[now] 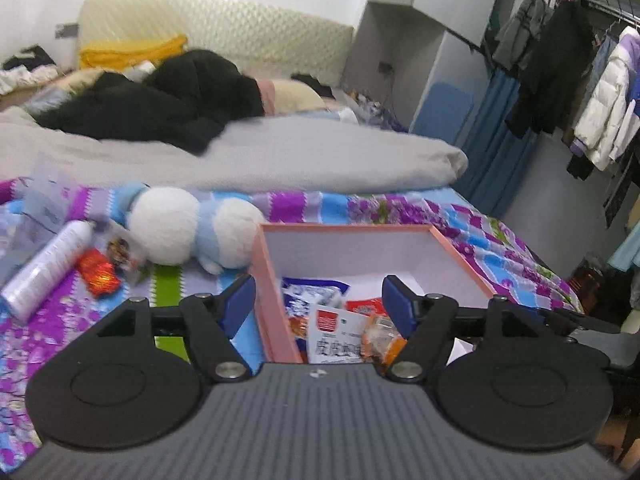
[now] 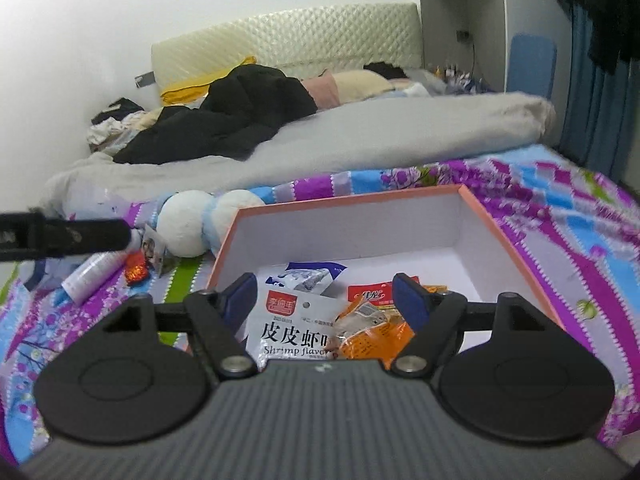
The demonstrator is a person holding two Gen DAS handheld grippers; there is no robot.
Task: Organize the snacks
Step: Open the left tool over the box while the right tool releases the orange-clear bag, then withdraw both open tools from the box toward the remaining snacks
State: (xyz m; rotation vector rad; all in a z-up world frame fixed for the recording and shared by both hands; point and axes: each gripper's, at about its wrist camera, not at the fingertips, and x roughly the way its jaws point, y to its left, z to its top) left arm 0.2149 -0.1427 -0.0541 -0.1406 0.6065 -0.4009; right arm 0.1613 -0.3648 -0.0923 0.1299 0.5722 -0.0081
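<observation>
On the left of the bedspread (image 1: pixel 120 360) lie a white spray bottle (image 1: pixel 48 270), a red-orange foil snack (image 1: pixel 98 274) and a small printed packet (image 1: pixel 120 250), all outside the box. My judgement: collecting is mostly done, and next is to reach left for the foil snack. The left gripper (image 1: pixel 318 306) is wide open, empty, straddling the wall of the pink box (image 1: pixel 276 312). Inside lie the shrimp-flavor packet (image 2: pixel 288 328), a blue-white pouch (image 2: pixel 306 276) and crinkled orange packets (image 2: pixel 372 332). The right gripper (image 2: pixel 324 304) hovers above them, open, holding nothing.

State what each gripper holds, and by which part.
Nothing is held. The left gripper and right gripper are both open, above the snack packets in the pink box.
</observation>
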